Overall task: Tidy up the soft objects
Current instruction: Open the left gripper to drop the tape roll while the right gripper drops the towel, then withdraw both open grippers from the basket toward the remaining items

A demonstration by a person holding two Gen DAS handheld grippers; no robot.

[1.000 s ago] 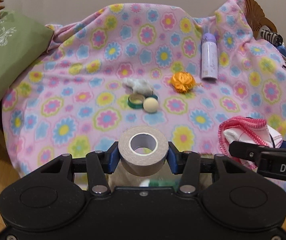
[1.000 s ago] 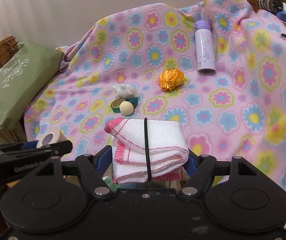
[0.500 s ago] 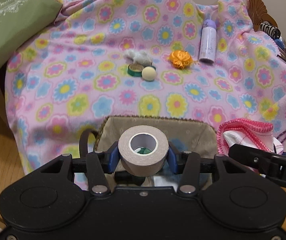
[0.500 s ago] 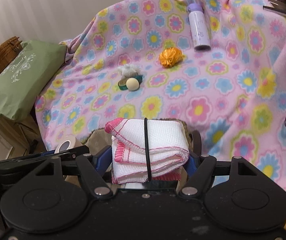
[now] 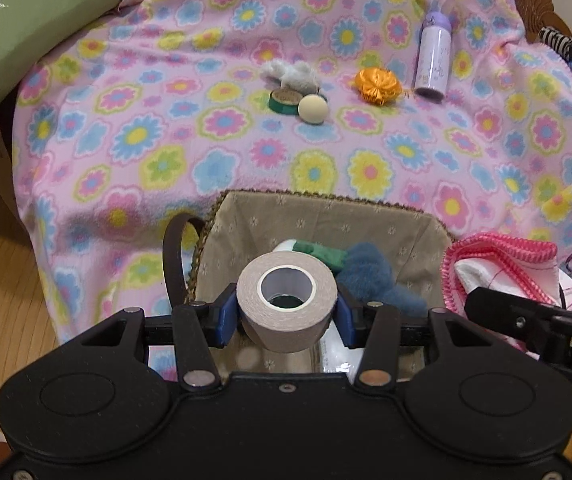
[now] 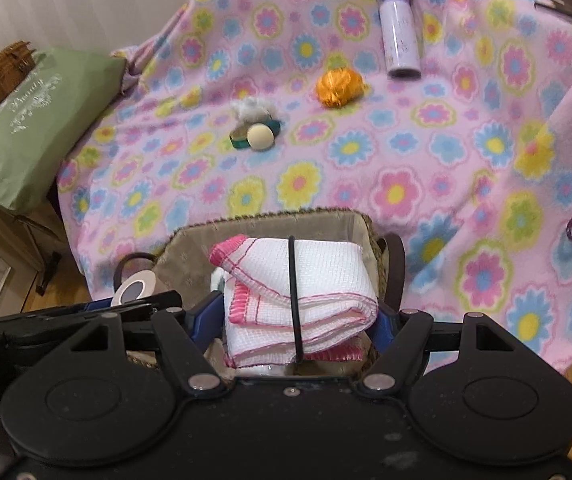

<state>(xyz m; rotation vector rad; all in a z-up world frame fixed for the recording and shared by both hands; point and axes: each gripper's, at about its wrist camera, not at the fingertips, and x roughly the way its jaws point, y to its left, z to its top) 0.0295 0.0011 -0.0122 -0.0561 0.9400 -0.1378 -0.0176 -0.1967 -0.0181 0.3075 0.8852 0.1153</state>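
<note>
My left gripper [image 5: 286,314] is shut on a beige roll of tape [image 5: 286,304] and holds it over a fabric-lined basket [image 5: 326,208]. Inside the basket lie a blue fuzzy thing [image 5: 378,276] and a green one [image 5: 322,252]. My right gripper [image 6: 298,320] is shut on a folded white cloth with pink edging [image 6: 298,276], bound by a black band, also above the basket [image 6: 269,220]. The cloth [image 5: 502,264] and the right gripper's arm appear at the right in the left wrist view. The tape roll [image 6: 135,286] shows at the left in the right wrist view.
On the flowered pink blanket [image 5: 165,120] lie an orange ribbon ball [image 5: 378,86], a cream ball [image 5: 313,109], a green tape ring [image 5: 283,101], a grey fluffy tuft [image 5: 292,72] and a purple bottle [image 5: 433,60]. A green cushion [image 6: 25,120] sits at the left; wooden floor lies below.
Both grippers have drawn back from the blanket and tipped down over the basket, which has come into view beneath them. Each still holds its object.
</note>
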